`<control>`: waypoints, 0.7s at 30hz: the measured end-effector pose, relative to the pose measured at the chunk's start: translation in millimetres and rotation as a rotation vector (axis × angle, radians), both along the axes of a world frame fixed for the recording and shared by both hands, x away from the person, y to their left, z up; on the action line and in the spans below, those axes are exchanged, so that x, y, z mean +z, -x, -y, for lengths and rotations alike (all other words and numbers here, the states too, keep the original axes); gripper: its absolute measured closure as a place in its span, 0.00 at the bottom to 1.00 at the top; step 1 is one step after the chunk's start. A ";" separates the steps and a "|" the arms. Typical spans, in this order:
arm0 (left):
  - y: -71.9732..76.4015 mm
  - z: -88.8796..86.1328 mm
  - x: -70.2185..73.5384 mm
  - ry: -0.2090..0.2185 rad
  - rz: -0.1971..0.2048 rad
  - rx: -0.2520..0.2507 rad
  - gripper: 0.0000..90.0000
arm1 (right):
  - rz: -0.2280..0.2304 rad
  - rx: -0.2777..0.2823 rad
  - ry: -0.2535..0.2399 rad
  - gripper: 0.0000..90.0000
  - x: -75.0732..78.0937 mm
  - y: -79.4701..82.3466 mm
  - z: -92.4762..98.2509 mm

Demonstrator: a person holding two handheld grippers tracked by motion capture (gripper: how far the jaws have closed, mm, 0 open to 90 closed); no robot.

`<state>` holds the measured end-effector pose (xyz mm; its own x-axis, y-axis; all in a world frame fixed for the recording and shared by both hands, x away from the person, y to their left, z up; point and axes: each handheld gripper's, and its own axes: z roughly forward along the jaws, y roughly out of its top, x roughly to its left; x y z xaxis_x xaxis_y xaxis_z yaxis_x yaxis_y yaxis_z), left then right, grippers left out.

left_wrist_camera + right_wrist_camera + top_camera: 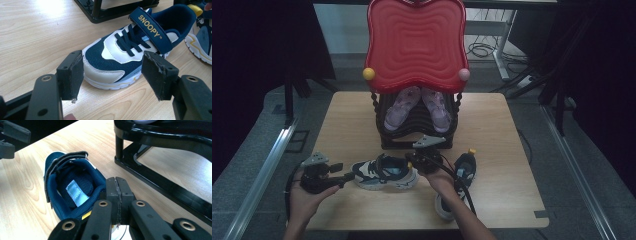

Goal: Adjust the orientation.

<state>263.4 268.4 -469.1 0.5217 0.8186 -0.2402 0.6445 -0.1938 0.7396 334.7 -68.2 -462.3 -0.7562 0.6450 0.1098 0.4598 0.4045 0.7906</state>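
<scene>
This looks like a lab or recording studio rather than a home. A small wooden tabletop (347,115) stands alone on grey carpet (267,145), hemmed by black curtains (257,50) and metal rails (262,175). Loose cables (484,50) and a white desk leg (502,45) lie on the floor beyond the tabletop's far edge.
</scene>
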 end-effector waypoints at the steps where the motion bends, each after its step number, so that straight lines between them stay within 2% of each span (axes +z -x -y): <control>1: 0.1 -0.2 0.1 0.000 0.000 0.000 0.39 | -0.002 0.006 -0.001 1.00 0.1 1.1 -0.1; 10: 0.3 -2.8 0.7 0.000 0.001 0.006 0.39 | -0.003 0.061 0.028 1.00 -0.8 16.2 -2.1; 15: 0.6 -1.2 0.7 -0.002 0.002 -0.001 0.39 | 0.000 0.062 0.079 1.00 -4.1 15.1 -4.9; 21: -0.1 -1.2 -0.4 -0.005 -0.003 0.000 0.39 | -0.007 0.069 0.083 1.00 -5.3 15.5 -5.3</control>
<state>263.5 269.6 -469.5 0.5209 0.8199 -0.2374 0.6467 -0.1975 0.7368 319.2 -63.0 -467.5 -0.7983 0.5989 0.0635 0.4339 0.4988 0.7502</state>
